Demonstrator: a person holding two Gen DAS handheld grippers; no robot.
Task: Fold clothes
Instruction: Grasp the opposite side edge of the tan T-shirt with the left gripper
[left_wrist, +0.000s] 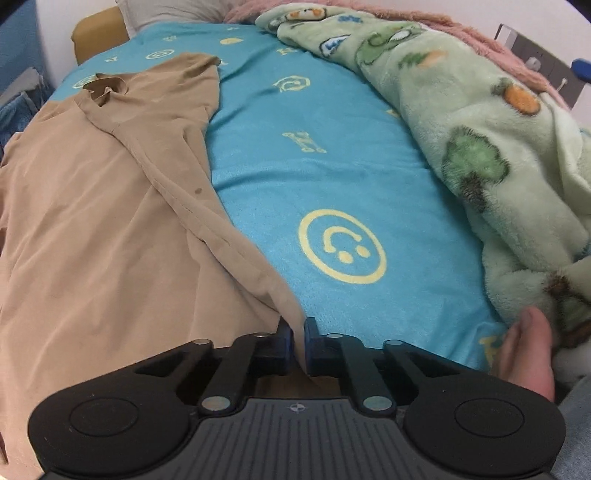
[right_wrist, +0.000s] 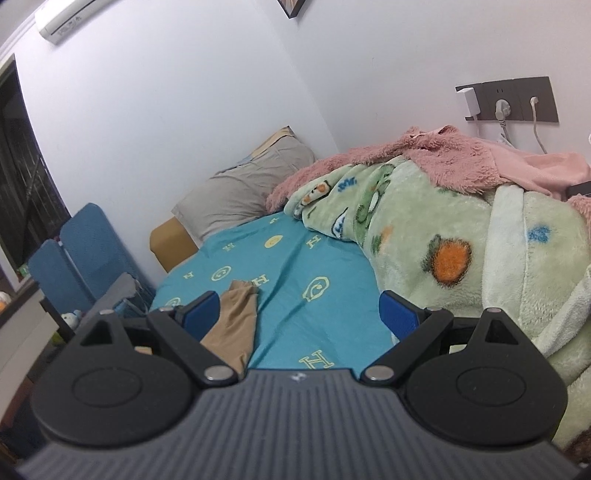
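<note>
Left wrist view has the tan shirt (left_wrist: 103, 206) spread flat on the blue bedsheet (left_wrist: 332, 177), collar at the far end, and the left gripper (left_wrist: 299, 341) is pinching its near right hem corner between pads pressed almost together. That fabric looks thin, light and floppy; it should drape and slide easily over the fleecy sheet, so corners and hems are the sensible places to take hold, and a single pinch will likely drag the rest in a sagging fold. A bare hand (left_wrist: 528, 354) rests by the green blanket (left_wrist: 480, 140) to the right. Over on the right wrist view, the right gripper (right_wrist: 299, 312) is spread wide and empty, hovering above the sheet, with a shirt sleeve (right_wrist: 236, 314) just beside its left finger.
</note>
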